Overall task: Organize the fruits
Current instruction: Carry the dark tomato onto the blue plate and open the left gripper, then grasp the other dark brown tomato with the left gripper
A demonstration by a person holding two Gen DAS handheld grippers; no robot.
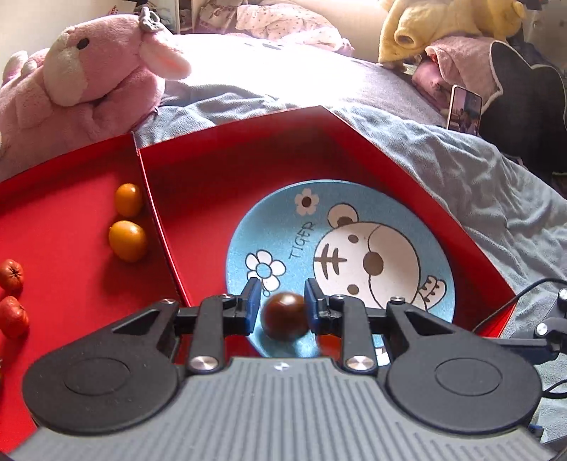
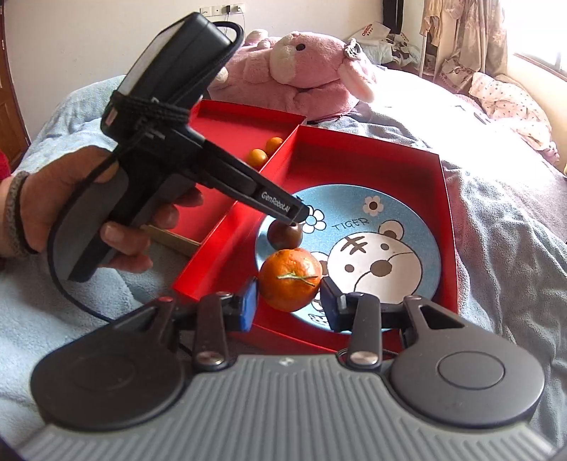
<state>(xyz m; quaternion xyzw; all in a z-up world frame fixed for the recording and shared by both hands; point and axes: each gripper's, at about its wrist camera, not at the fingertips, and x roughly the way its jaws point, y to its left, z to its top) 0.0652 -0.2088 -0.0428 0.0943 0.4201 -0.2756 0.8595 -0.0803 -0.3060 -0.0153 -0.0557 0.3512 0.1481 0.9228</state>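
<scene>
A blue tiger plate [image 1: 354,227] [image 2: 397,227] lies in the right red box [image 1: 219,170] [image 2: 389,156]. My left gripper [image 1: 281,301] [image 2: 296,218] stands over the plate's near edge. A dark brown round fruit [image 1: 284,315] [image 2: 284,234] lies on the plate between its jaws, with small gaps on both sides. My right gripper [image 2: 288,301] is shut on an orange mandarin [image 2: 290,279] just above the plate's near edge. Two yellow-orange small fruits [image 1: 128,227] [image 2: 264,150] and two red fruits [image 1: 11,296] lie in the left red tray [image 1: 60,227] [image 2: 230,131].
The boxes rest on a bed with a blue-grey blanket [image 1: 496,198] [image 2: 503,227]. A pink plush toy [image 1: 85,81] [image 2: 304,71] lies behind the left tray. A yellow plush [image 1: 443,25], a phone [image 1: 464,110] and a dark cushion [image 1: 524,106] are at the far right.
</scene>
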